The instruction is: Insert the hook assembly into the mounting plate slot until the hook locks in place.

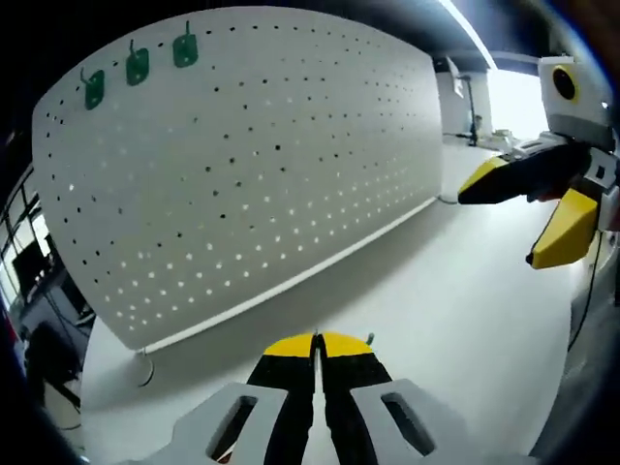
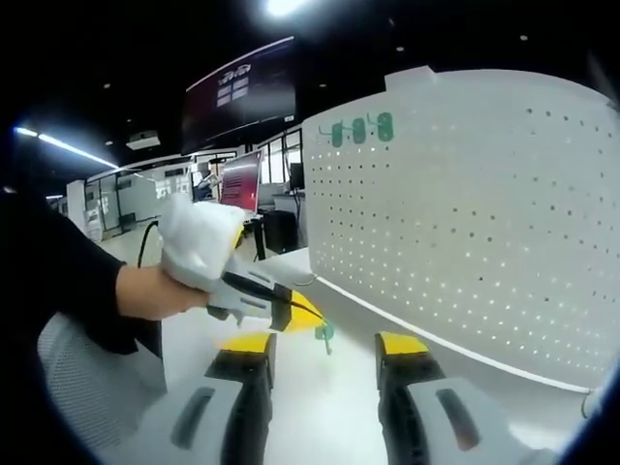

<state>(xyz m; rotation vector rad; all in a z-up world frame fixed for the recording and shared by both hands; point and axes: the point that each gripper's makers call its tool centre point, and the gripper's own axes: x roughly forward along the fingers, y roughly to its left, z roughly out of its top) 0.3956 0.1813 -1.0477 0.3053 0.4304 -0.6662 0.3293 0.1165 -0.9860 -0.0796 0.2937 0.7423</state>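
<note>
White tabletop [image 1: 455,281] w/ a big white pegboard [image 1: 252,165] standing along its far edge; office w/ monitors behind. Three green hooks [image 1: 138,66] already sit in the board's upper corner, seen also in the right gripper view [image 2: 358,130].

Left gripper [image 1: 317,351]: jaws pressed together, pads touching. In the right gripper view the same tool [image 2: 308,315] carries a small green hook assembly [image 2: 325,334] at its tip, low over the tabletop, near the board's bottom edge but well apart from the mounted row. Pinch looks thin, prob. just on the hook's edge; hard to be sure at this size. A hand [image 2: 155,291] holds that tool.

Right gripper [image 2: 325,354]: jaws spread wide, nothing between; it also shows at the right of the left gripper view [image 1: 542,208].

Step in hand, as I judge: carry hook up to a free hole pair beside the green row. Tips:
- lift clear of tabletop first, no dragging
- keep hook tabs facing the board, square to it
- push in, then down till it seats
- use right gripper to steady the board if it flexes
- keep board + hooks in frame throughout
</note>
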